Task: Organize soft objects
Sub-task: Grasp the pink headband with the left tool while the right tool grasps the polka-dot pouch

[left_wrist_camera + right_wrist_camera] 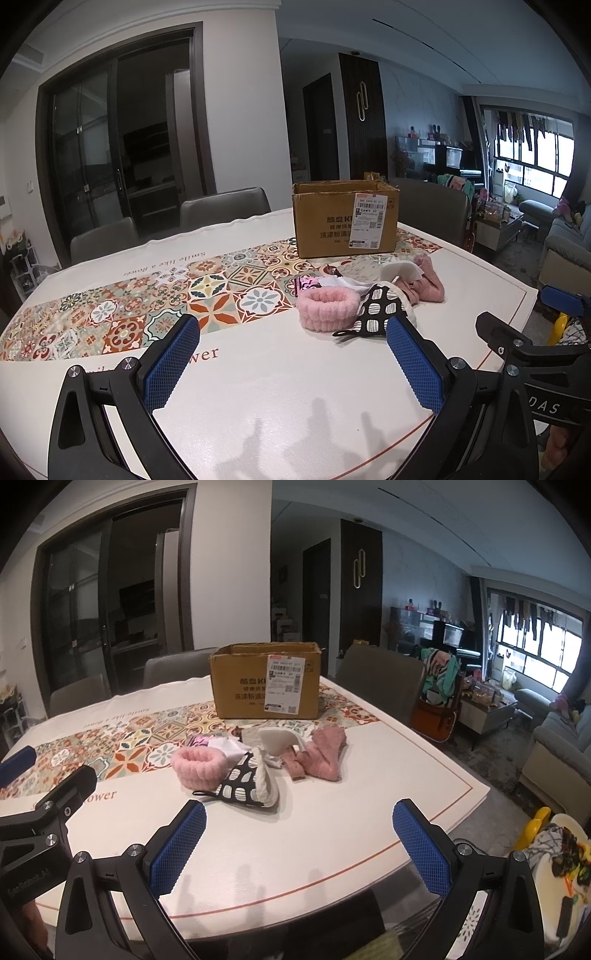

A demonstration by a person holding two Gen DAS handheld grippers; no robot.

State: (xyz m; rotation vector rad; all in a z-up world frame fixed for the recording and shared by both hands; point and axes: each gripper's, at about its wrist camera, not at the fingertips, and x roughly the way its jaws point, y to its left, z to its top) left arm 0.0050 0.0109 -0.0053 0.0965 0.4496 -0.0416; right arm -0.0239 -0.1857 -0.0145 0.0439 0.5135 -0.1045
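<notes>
- Pink fluffy band [327, 307], a closed ring of plush, lies on the white part of the desk [280, 369], at the left edge of a small heap of soft things.
- Just right of it, and touching it, sits a black pouch with white oval spots [375, 314]; in the right wrist view a thick cream fabric edge [266, 782] runs along its right side.
- Behind the band lie a small pink-and-black printed packet [308, 285] and some white crumpled material [341, 283].
- At the right end of the heap rests a pink fuzzy piece [325, 755], with a white curved pad [277, 740] leaning beside it.
- Behind the heap, on the patterned tile strip [147, 306] of the desk cover, stands an open cardboard box [345, 218] with a white shipping label on its front. The box is near the heap but apart from it.
- The left tool [291, 363] hangs low over the near white part of the desk, its 2 blue-padded fingers spread wide with nothing between them. The heap is ahead and slightly right of it.
- The right tool [299, 845] is likewise spread wide and holds nothing, over the near desk edge with the heap straight ahead.
- Each tool shows at the edge of the other's view, side by side.
- Grey chairs [380, 679] stand along the far side of the desk.
</notes>
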